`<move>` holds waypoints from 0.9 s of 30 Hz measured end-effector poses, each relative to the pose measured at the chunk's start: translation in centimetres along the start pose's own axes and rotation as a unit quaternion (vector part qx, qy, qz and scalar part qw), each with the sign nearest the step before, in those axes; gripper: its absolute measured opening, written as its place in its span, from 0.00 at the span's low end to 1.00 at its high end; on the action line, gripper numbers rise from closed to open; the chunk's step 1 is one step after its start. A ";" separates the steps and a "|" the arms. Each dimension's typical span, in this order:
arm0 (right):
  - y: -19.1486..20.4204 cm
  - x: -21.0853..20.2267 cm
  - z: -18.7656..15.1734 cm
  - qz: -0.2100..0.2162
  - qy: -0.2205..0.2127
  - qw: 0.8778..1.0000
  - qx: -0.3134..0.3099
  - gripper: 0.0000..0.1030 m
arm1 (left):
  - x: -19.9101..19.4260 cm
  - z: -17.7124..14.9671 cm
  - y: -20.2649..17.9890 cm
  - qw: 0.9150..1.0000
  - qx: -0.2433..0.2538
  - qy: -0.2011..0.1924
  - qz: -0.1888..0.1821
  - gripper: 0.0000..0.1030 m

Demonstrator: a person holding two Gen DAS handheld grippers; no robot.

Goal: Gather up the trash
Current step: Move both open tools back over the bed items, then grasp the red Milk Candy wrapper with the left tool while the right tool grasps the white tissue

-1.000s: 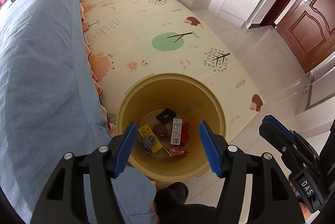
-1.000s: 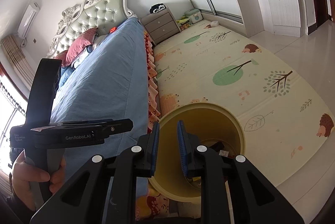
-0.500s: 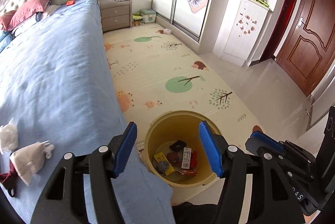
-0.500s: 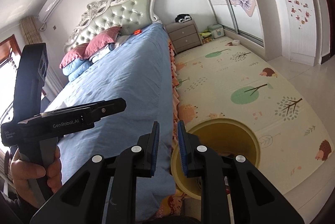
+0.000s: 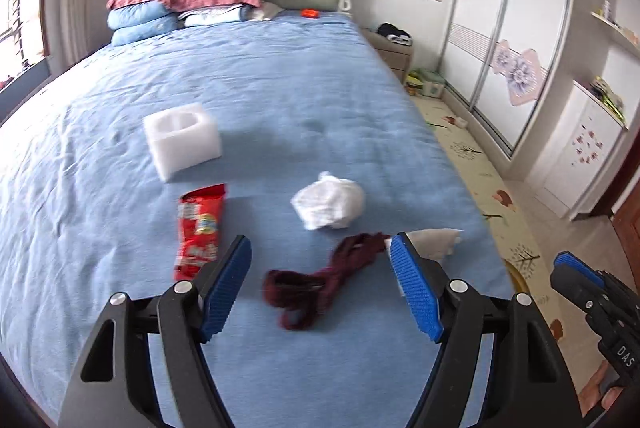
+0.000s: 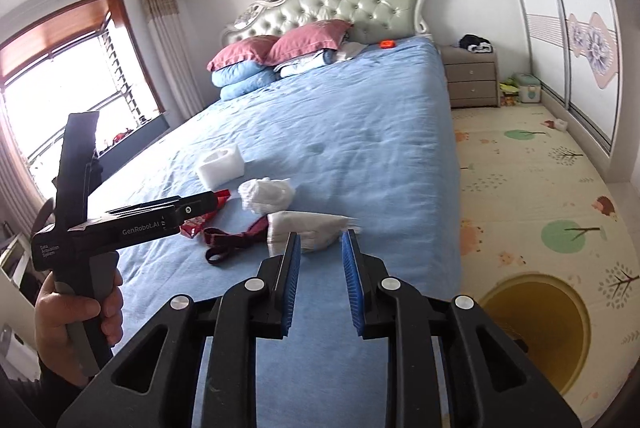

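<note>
Left wrist view now faces the rumpled blue bed [image 5: 280, 108] instead of the bin: left gripper [image 5: 320, 284] widening, empty, over a dark red cord [image 5: 320, 276]; right gripper [image 6: 320, 280] parting, empty, near crumpled white paper [image 6: 308, 228].

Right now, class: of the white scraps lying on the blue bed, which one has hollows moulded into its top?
The white foam block, farthest up the bed, beyond the red wrapper. The crumpled tissue and flat tissue are soft paper.

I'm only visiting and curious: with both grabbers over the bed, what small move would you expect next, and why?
Probably the left gripper lowers onto the dark red string. Its jaws are opening with nothing in them, and the string lies on the blue bedspread right between its fingers. The right gripper, empty and opening too, faces the flat white paper.
</note>
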State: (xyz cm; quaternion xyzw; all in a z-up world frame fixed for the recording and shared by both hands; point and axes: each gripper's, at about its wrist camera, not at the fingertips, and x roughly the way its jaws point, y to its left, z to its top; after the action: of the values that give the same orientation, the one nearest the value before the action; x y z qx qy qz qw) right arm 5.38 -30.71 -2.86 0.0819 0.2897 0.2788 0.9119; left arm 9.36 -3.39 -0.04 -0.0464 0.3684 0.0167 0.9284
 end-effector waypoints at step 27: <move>8.3 15.1 4.0 0.003 0.098 0.991 -0.087 0.51 | 7.9 -0.9 10.8 0.994 -0.086 0.067 0.014 0.34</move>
State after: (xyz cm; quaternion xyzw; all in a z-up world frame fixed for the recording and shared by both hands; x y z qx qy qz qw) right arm 14.02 -15.38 -4.31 -0.0251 0.3521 0.3120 0.8821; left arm 13.80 7.27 -6.89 -0.1222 0.4272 0.0587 0.8939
